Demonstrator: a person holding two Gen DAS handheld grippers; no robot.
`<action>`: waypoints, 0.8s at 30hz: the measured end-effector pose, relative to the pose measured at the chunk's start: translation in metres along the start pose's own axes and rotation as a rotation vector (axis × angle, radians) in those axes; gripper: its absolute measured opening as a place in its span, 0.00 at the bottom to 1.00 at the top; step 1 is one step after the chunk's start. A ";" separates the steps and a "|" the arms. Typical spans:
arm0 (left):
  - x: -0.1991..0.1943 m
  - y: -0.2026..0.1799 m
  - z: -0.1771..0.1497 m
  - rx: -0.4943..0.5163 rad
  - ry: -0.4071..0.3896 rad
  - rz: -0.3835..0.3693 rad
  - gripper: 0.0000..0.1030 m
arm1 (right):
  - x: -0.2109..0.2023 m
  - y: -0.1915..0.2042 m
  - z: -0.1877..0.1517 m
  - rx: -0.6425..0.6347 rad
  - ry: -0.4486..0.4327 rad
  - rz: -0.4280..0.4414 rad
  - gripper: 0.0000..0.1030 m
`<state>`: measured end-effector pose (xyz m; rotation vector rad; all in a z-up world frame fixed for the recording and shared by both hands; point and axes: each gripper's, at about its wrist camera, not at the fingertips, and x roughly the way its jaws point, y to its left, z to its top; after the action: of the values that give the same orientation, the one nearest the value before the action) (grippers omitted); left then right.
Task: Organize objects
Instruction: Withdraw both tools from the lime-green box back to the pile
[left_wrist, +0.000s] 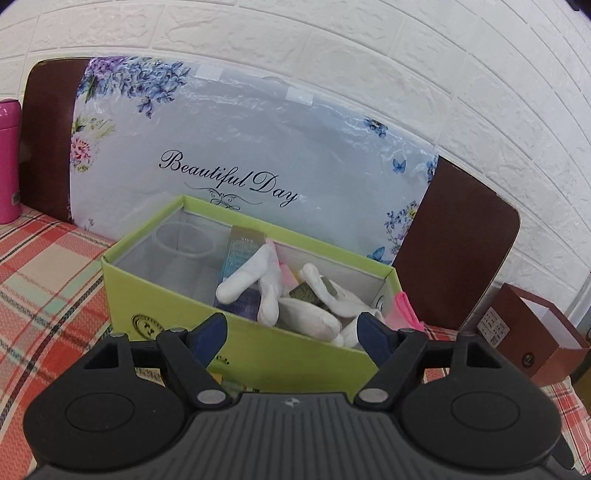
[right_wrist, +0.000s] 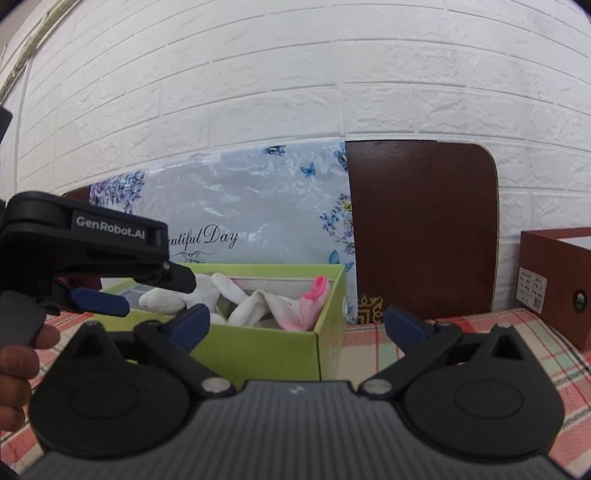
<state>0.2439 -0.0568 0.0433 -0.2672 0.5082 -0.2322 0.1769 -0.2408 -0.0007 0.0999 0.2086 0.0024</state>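
A lime-green open box (left_wrist: 258, 343) stands on the plaid cloth and shows in the right wrist view too (right_wrist: 258, 350). It holds white socks (left_wrist: 306, 317), small cosmetic cartons (left_wrist: 242, 254) and a pink-and-white sock (right_wrist: 312, 306) at its right end. My left gripper (left_wrist: 293, 332) is open and empty, just before the box's near wall. It also shows from the side in the right wrist view (right_wrist: 107, 301). My right gripper (right_wrist: 295, 325) is open and empty, near the box's right corner.
A floral "Beautiful Day" bag (left_wrist: 236, 147) leans on a brown headboard (right_wrist: 421, 229) by the white brick wall. A brown box (right_wrist: 554, 277) stands at the right. A pink bottle (left_wrist: 9, 158) stands at the far left. Plaid cloth (left_wrist: 48, 280) covers the surface.
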 end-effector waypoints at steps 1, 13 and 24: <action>-0.005 -0.001 -0.003 0.005 0.008 0.006 0.78 | -0.010 -0.001 -0.004 0.011 0.004 0.001 1.00; -0.046 0.003 -0.040 0.004 0.067 0.066 0.78 | -0.070 0.004 -0.034 0.044 0.051 0.024 1.00; -0.052 0.025 -0.071 -0.002 0.120 0.096 0.78 | -0.080 0.015 -0.044 0.041 0.112 0.073 1.00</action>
<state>0.1677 -0.0322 -0.0004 -0.2315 0.6382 -0.1551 0.0895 -0.2223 -0.0255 0.1480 0.3168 0.0771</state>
